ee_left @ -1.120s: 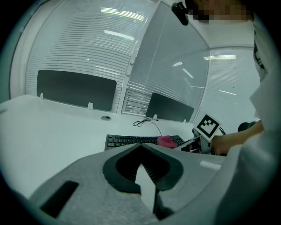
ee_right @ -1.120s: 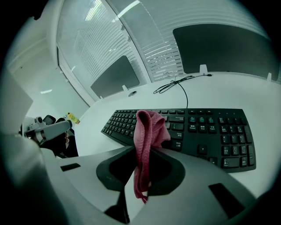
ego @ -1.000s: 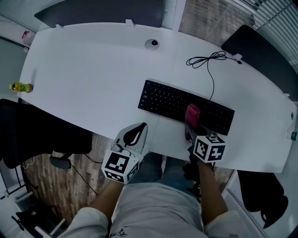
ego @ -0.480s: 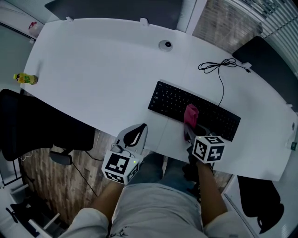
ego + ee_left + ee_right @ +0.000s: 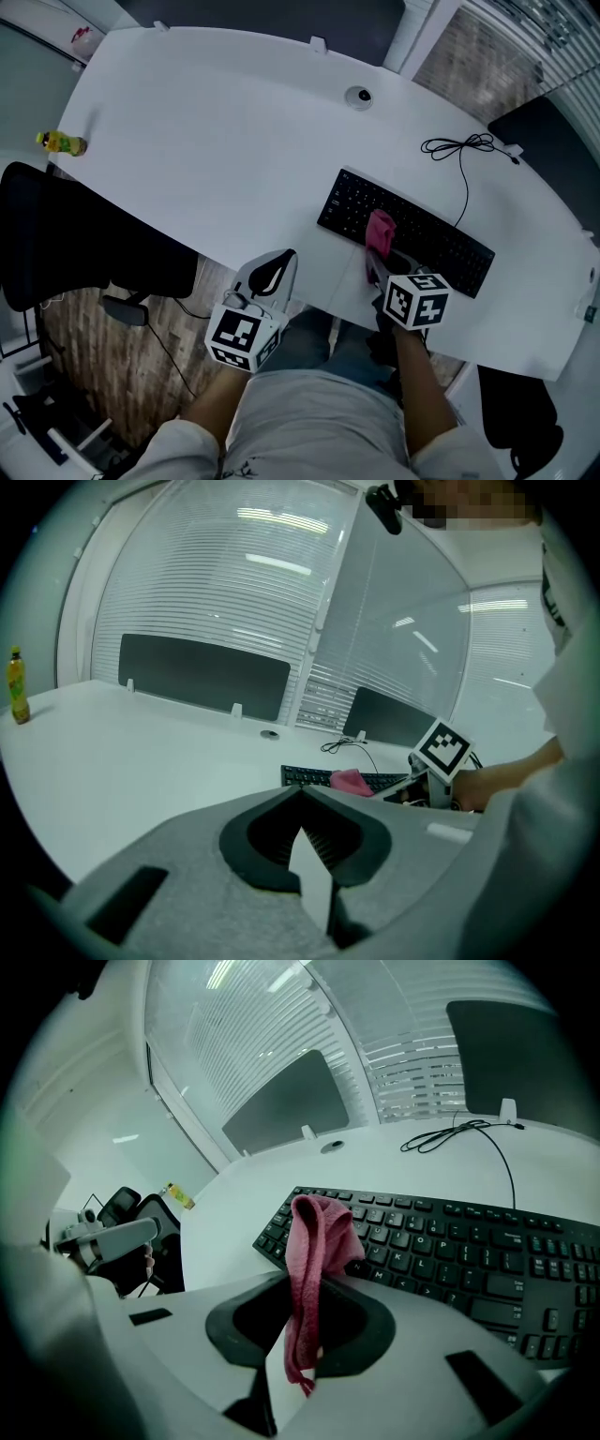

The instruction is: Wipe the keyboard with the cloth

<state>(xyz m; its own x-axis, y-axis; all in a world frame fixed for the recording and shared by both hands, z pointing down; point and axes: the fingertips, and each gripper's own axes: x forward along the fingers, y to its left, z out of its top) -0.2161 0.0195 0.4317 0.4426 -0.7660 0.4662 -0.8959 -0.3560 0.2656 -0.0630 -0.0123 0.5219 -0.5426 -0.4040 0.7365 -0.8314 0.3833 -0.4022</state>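
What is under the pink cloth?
The left part of the black keyboard lies under the pink cloth, which the right gripper pinches. The keys right beneath it are covered.

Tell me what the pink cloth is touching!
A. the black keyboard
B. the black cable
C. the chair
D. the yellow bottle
A: the pink cloth, pinched in the right gripper, drapes onto the keys of the black keyboard.
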